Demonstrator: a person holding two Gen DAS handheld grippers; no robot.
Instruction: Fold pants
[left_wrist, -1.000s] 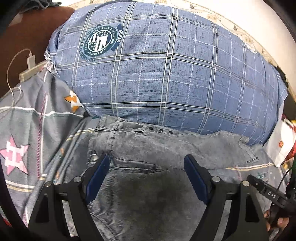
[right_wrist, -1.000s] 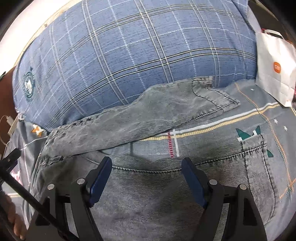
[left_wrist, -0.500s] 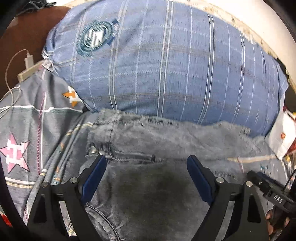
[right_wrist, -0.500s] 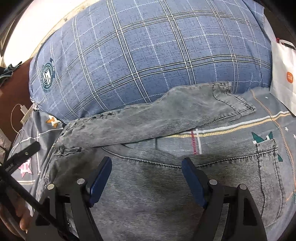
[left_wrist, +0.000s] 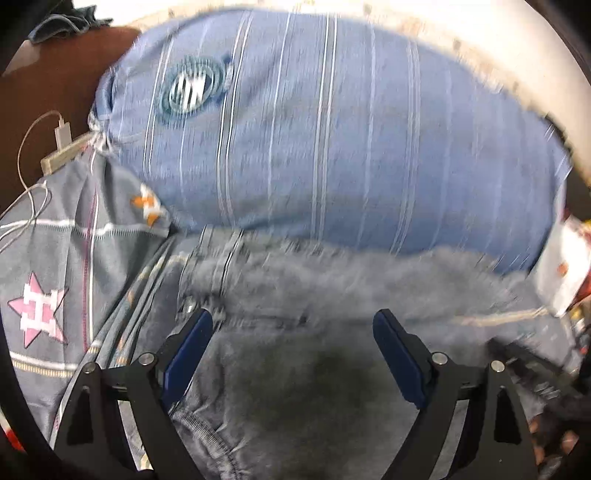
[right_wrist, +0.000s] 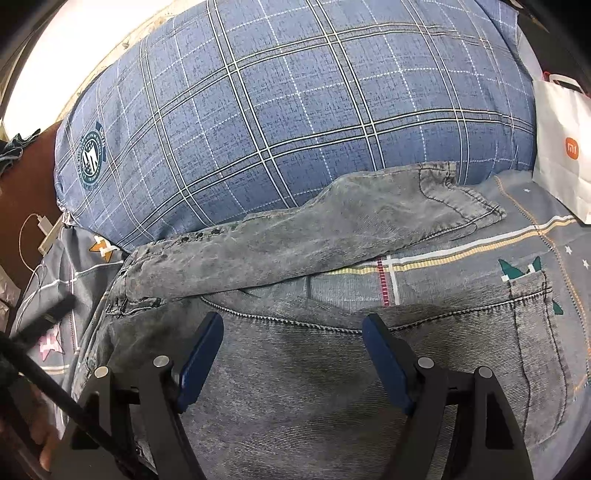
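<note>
Grey washed jeans (right_wrist: 295, 387) lie on the bed below a big blue plaid pillow. One part of them (right_wrist: 332, 232) is folded over along the pillow's lower edge; a back pocket (right_wrist: 535, 332) shows at the right. My right gripper (right_wrist: 293, 325) is open and empty above the jeans. In the blurred left wrist view the jeans (left_wrist: 295, 369) fill the lower middle, and my left gripper (left_wrist: 291, 325) is open and empty above them, near the waistband at the left.
The blue plaid pillow (right_wrist: 295, 110) (left_wrist: 332, 129) blocks the far side. A white paper bag (right_wrist: 561, 147) stands at the right. A charger and white cable (left_wrist: 62, 136) lie at the left by a brown headboard. The grey patterned bedsheet (left_wrist: 44, 277) surrounds the jeans.
Both grippers have pulled back and up from the jeans, so more pillow and bed show. The left wrist view is now motion-blurred. Both stay open.
</note>
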